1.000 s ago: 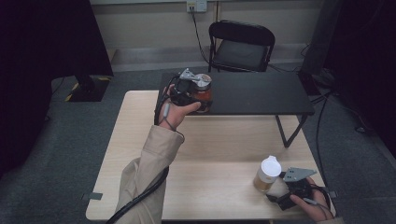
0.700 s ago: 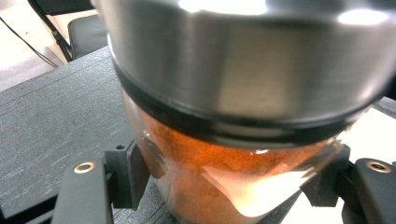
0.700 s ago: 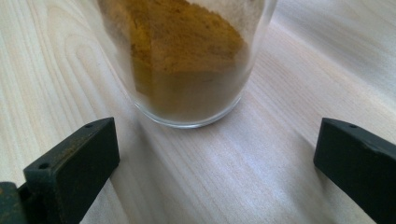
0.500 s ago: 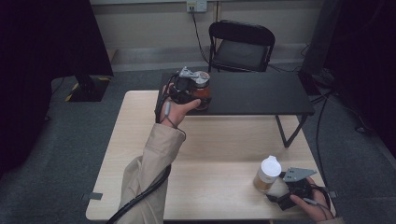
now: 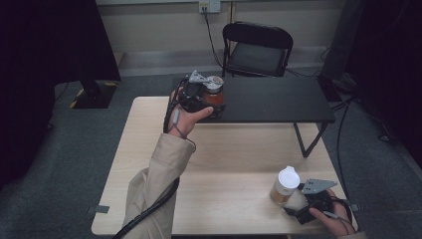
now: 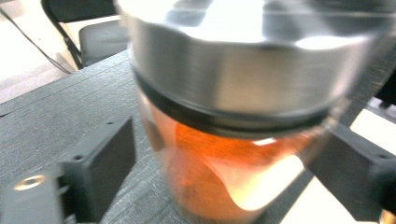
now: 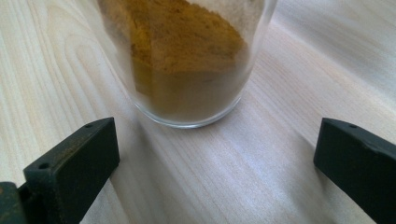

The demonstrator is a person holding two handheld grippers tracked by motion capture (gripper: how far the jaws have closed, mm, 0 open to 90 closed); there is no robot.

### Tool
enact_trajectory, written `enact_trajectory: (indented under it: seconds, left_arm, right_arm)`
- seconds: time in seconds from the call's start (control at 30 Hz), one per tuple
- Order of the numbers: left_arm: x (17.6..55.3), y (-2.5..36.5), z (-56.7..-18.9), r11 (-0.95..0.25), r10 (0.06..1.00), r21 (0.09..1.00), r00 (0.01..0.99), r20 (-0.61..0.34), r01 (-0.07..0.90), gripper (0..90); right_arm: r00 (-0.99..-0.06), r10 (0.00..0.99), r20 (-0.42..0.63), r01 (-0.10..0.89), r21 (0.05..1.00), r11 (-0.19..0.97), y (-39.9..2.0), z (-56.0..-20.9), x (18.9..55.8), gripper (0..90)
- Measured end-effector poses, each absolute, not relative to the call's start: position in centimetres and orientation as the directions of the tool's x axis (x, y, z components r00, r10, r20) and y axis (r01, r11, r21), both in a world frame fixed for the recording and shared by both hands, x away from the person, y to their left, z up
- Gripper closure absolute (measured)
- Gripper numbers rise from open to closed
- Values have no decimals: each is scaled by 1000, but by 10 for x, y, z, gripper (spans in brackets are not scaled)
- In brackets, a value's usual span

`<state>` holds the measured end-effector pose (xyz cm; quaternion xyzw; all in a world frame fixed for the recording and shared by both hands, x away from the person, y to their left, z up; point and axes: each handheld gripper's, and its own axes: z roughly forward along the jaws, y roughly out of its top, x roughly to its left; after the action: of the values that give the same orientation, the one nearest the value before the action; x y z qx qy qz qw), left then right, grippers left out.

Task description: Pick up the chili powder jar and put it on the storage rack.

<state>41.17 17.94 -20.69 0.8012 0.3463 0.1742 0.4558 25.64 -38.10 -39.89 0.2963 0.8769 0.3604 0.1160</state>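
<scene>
A light wood counter [image 5: 234, 164] sits in front. A low black counter [image 5: 278, 99] w/ black legs stands at its far edge, a bit to the right. Behind that is a black folding chair [image 5: 256, 47]. A wall plug [image 5: 209, 6] w/ a cable [image 5: 211, 37] hangs down by the chair. Grey carpet floor [image 5: 74, 164] all round, dark curtains [image 5: 47, 40] at the far left.

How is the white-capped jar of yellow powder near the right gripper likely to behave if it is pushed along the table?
The jar looks like smooth glass on bare wood table, so it would probably slide. It stands taller than wide, so a high push might tip it. Its powder slopes to one side and may shift.
</scene>
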Motion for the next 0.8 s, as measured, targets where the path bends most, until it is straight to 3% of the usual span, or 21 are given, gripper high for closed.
enact_trajectory:
  seconds: [0.13,0.8]
  left_arm:
    - [405,186,-205,-335,707,857,706,-47,393,13]
    - [366,198,-215,-305,665,879,742,-78,367,19]
  right_arm:
    - [-797,603,10,436,701,565,-381,-399,256,0]
    - [-798,602,8,434,701,565,-381,-399,256,0]
